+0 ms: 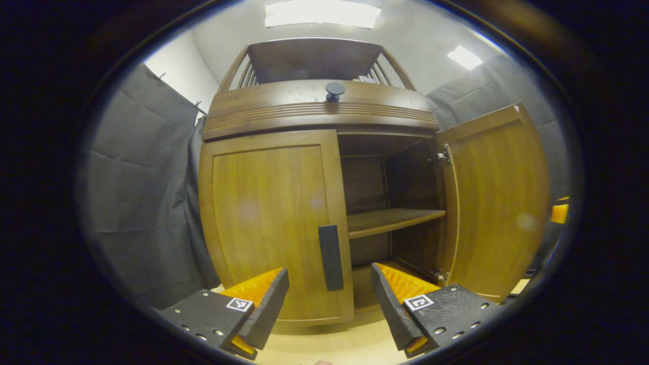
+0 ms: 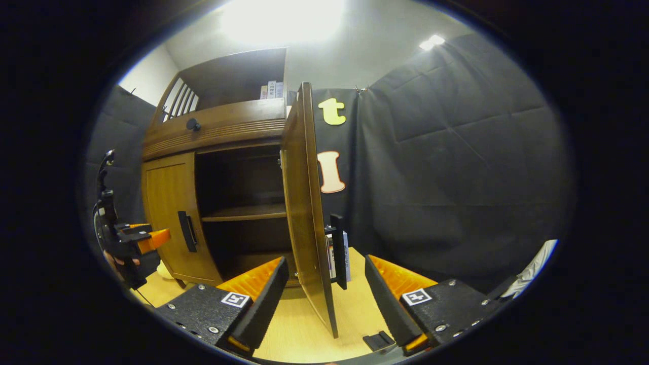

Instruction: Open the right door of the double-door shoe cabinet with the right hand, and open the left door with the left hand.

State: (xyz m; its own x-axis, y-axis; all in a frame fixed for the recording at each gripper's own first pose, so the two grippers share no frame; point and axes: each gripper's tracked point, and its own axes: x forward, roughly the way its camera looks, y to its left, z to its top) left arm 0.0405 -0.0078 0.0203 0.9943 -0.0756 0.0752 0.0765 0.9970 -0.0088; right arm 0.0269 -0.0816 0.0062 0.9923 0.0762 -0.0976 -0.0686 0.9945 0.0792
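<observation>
The wooden shoe cabinet (image 1: pixel 319 109) stands straight ahead in the left gripper view. Its left door (image 1: pixel 268 218) is closed, with a dark vertical handle (image 1: pixel 330 257) by its inner edge. The right door (image 1: pixel 499 203) is swung wide, baring an inner shelf (image 1: pixel 390 220). My left gripper (image 1: pixel 329 304) is open, a short way in front of that handle. In the right gripper view the right door (image 2: pixel 304 203) shows edge-on, its handle (image 2: pixel 338 251) facing right. My right gripper (image 2: pixel 327 299) is open, its fingers on either side of the door's edge without touching it. The left gripper (image 2: pixel 133 243) and a hand are at far left.
A round knob (image 1: pixel 334 91) sits on the band above the doors, and books (image 2: pixel 271 90) stand on the top shelf. A small black piece (image 2: pixel 379 340) lies on the light wooden floor (image 2: pixel 304 329). Black cloth walls close in on both sides.
</observation>
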